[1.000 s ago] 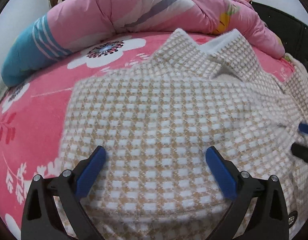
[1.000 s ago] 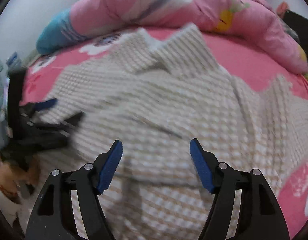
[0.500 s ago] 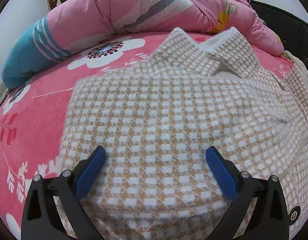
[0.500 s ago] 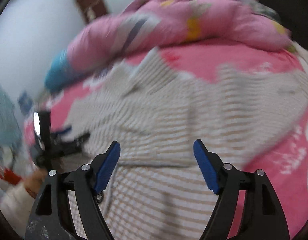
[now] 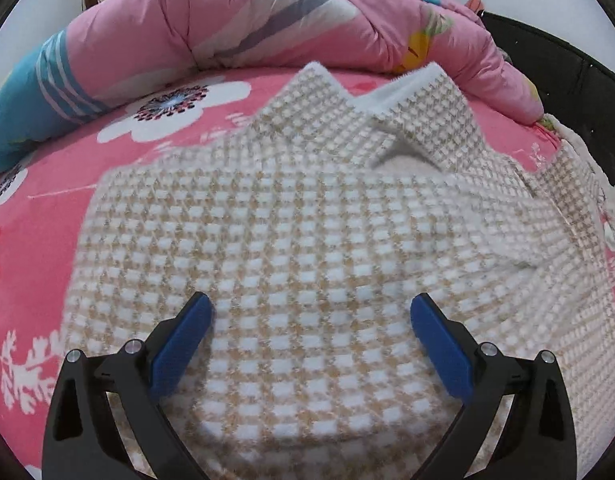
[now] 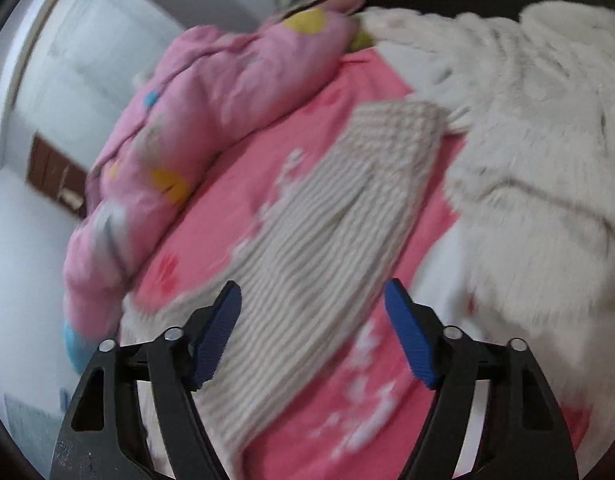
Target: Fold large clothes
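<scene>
Two sets of tongs work over one bed, and the bed is the biggest thing in view: its pink flowered sheet (image 5: 47, 216) spreads under everything, with a white blossom print near the far left of the left wrist view. Along the far edge of the bed lies a rolled pink quilt (image 5: 235, 28) with a blue striped end at the left; the right wrist view shows the same quilt (image 6: 211, 92) curving along the sheet (image 6: 227, 216).

Next in size, the checked garment (image 5: 307, 248), tan and white, is spread flat on the sheet and fills the middle of the left wrist view, its collar points lifted toward the quilt. In the right wrist view, which is blurred, one long sleeve of the garment (image 6: 319, 240) stretches away across the sheet. A fluffy white garment (image 6: 539, 128) lies at the right of that sleeve, its edge just beside the sleeve's far end.

Smallest are the tongs. The left tongs (image 5: 311, 336) sit low over the checked garment with the blue pads wide apart, nothing between them. The right tongs (image 6: 313, 332) are likewise spread open over the near part of the sleeve, holding nothing.
</scene>
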A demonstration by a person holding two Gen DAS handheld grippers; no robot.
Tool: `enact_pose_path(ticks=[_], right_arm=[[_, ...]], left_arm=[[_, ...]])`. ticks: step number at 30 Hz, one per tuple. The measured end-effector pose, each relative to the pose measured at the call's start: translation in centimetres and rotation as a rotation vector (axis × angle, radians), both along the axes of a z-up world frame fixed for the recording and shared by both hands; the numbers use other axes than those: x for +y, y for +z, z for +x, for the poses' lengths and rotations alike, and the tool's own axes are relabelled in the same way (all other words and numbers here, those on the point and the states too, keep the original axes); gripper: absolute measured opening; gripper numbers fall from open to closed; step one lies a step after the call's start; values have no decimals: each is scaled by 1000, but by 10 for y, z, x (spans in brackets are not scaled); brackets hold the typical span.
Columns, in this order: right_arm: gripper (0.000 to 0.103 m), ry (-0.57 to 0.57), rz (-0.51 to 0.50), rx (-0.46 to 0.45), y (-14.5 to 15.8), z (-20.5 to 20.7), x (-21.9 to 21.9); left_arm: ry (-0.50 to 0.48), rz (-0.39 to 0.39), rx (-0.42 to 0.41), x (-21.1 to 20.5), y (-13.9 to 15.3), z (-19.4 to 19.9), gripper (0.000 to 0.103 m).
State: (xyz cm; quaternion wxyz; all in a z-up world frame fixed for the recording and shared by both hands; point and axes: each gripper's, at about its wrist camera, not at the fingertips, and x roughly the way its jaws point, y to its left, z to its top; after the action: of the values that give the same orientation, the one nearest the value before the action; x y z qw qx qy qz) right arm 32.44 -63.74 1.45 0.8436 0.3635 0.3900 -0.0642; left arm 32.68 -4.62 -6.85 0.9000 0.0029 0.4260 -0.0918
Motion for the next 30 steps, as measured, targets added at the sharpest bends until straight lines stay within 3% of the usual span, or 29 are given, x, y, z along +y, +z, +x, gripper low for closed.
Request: enact_pose_path(ticks=[7,13,16,17,19,21,25,30], right_arm=[[62,-124,-16,68,-36,42,-25],[53,-149,-55,110,-52,61,-32],[39,-155,-124,186,-62,72,-28],[29,-163,-137,201,-64,75,-29],[17,-192,-133,186,-62,67,-31],[10,-216,-128,133,-53,57,-30],[8,-203,-262,41,-8,29,-11],[7,-141,-352,-111,81,-13,24]], left_arm=[[1,-3,-7,0,-3,0,99],[1,-5,-15,-1,-6,-1,99],[1,-10,-23,0,-6,-3,99],[0,-8,-19,0,-5,-3,99],[0,-9,-18,0,-6,-2,99],[0,-9,-17,-1,-7,-2,99],[0,-1,-12,-1,-7,0,99],[3,-8,11,1,-4,6,99]])
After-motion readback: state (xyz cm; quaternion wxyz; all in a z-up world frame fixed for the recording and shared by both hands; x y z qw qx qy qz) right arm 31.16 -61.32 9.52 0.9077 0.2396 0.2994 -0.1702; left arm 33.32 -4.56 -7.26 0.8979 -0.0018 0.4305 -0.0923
